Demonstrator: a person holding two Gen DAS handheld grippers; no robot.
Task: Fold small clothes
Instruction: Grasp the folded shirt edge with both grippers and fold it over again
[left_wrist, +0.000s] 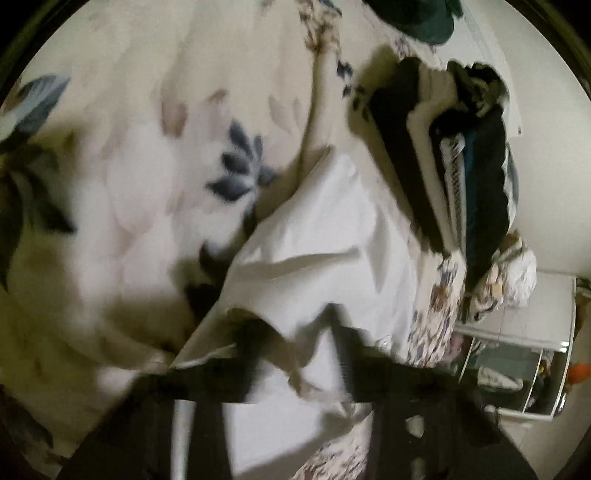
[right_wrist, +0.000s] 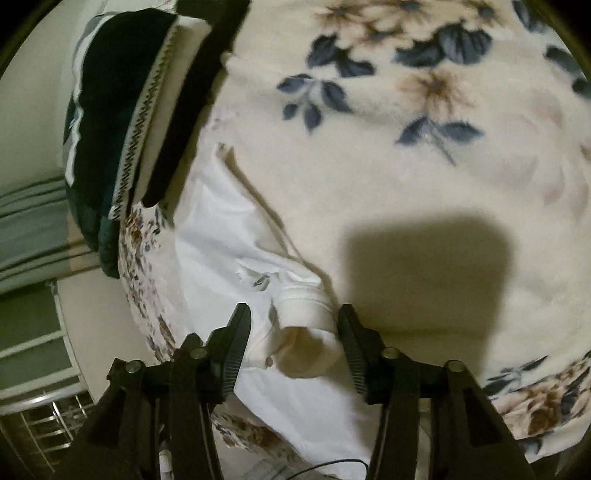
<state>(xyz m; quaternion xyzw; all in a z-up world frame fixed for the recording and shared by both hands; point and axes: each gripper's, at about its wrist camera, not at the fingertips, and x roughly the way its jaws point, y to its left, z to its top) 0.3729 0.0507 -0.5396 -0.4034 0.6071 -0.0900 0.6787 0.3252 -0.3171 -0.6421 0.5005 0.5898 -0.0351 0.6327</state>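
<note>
Nearest in the right wrist view, the right gripper points steeply down at a bed. Its two black fingers stand apart, and the rolled cuff of a white shirt lies between them. The cuff's open end faces the camera. It sits close against the right-hand finger and clear of the left-hand one, so nothing is clamped yet.

From the cuff, the shirt's long side runs away up and to the left, flat on a cream flowered blanket. A closing pinch would likely take the cuff first, and this hand looks the better placed of the two for that.

The left wrist view is badly blurred. The left gripper also tilts downward. Its fingers look apart with white cloth between them (the smear hides whether they press on it). The shirt spreads ahead of it and up to the right.

Farther off in both views, just beyond the shirt's far end, rests a stack of folded clothes, dark and light layers together.
</note>
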